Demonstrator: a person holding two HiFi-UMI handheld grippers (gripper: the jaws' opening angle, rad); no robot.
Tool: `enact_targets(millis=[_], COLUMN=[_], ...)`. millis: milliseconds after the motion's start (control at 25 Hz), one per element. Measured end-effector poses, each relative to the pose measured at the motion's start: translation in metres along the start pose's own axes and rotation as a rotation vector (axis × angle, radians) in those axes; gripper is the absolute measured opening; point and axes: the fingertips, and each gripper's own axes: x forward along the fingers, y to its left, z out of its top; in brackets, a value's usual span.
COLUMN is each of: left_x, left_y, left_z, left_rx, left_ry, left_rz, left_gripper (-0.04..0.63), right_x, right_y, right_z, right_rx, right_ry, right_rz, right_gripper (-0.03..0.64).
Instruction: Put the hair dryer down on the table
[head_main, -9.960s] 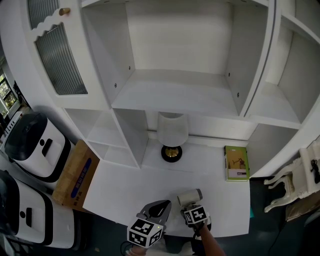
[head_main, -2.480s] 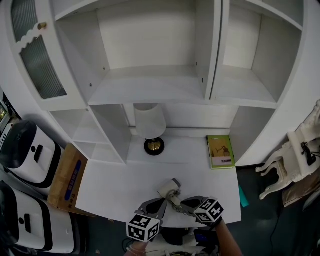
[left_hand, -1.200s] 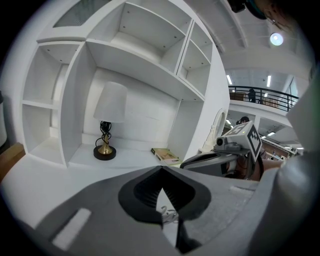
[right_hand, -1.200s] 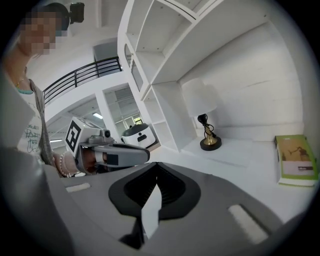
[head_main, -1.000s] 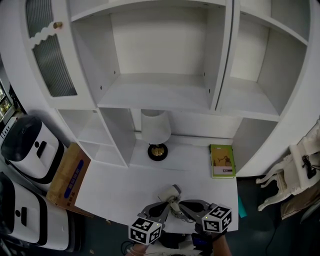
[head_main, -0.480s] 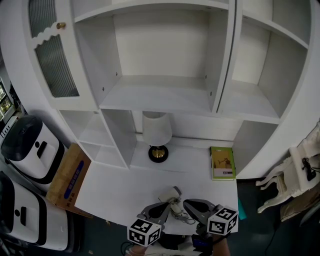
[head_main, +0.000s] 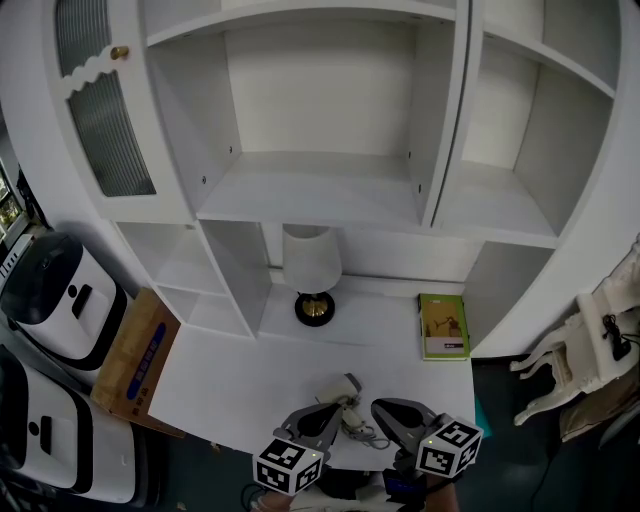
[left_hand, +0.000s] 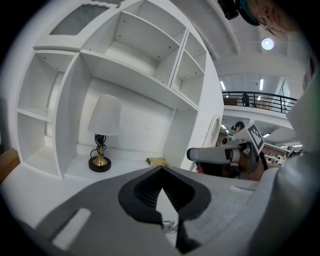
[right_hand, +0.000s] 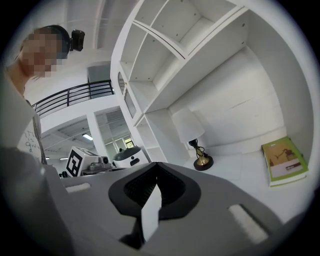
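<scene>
Hair dryer on the tabletop, both claws closed

Head view: one hair dryer (head_main: 338, 387) lies on the white tabletop (head_main: 240, 370) near its front edge, with its cord (head_main: 358, 428) bunched just behind it. The left claw (head_main: 333, 405) and the right claw (head_main: 382, 408) flank that cord. Their tips are just beside the dryer, and from up here I cannot tell whether either touches it. A white shelf unit (head_main: 320, 190) rises at the back. In the recess under its wide middle shelf stands one lamp (head_main: 312, 275), and under the right-hand shelf lies one green book (head_main: 444, 326), flat on the tabletop. One ribbed-glass door (head_main: 105, 110) hangs at the upper left. One cardboard box (head_main: 140, 352) sits against the tabletop's left edge, and its contents are not visible. Two white appliances (head_main: 65, 295) stand left of the box, and one white chair (head_main: 585, 355) is on the right.

Left gripper view: the left claw's (left_hand: 161, 167) tips meet at the front, and a narrow wedge of white shows lower down. A loop of cord appears at the bottom of that wedge, but I cannot tell whether it is pinched. Beyond are the lamp in its recess, the book further right and the right claw level at the right.

Right gripper view: the right claw's (right_hand: 156, 175) tips are pressed together with nothing gripped, and only a pale sliver shows between the pads. The lamp and the book lie ahead, well apart from each other, and one appliance shows at the left.
</scene>
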Motion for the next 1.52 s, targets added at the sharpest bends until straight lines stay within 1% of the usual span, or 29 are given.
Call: enact_targets(millis=[120, 240, 520, 1080, 1280, 1520], left_x=[0.0, 0.0, -0.001, -0.011, -0.017, -0.024], left_y=[-0.004, -0.007, -0.018, -0.031, -0.032, -0.031], left_z=[0.008, 0.014, 0.027, 0.066, 0.079, 0.089], left_rx=[0.007, 0.011, 0.041, 0.081, 0.084, 0.081], left_ry=[-0.017, -0.031, -0.036, -0.112, -0.15, -0.182], left_rz=[-0.012, -0.023, -0.042, -0.067, -0.067, -0.067], left_gripper=[0.0, 0.0, 0.0, 0.0, 0.0, 0.0], right_x=[-0.002, -0.005, -0.012, -0.008, -0.003, 0.0], right_y=[-0.001, 0.001, 0.012, 0.025, 0.033, 0.037], right_z=[0.004, 0.01, 0.032, 0.052, 0.055, 0.06], right_rx=[-0.049, -0.073, -0.108, -0.152, -0.212, -0.238], right_ry=[0.02, 0.019, -0.019, -0.052, -0.036, -0.031], right_rz=[-0.026, -0.037, -0.051, -0.073, -0.089, -0.11], right_gripper=[0.029, 0.028, 0.028, 0.028, 0.028, 0.028])
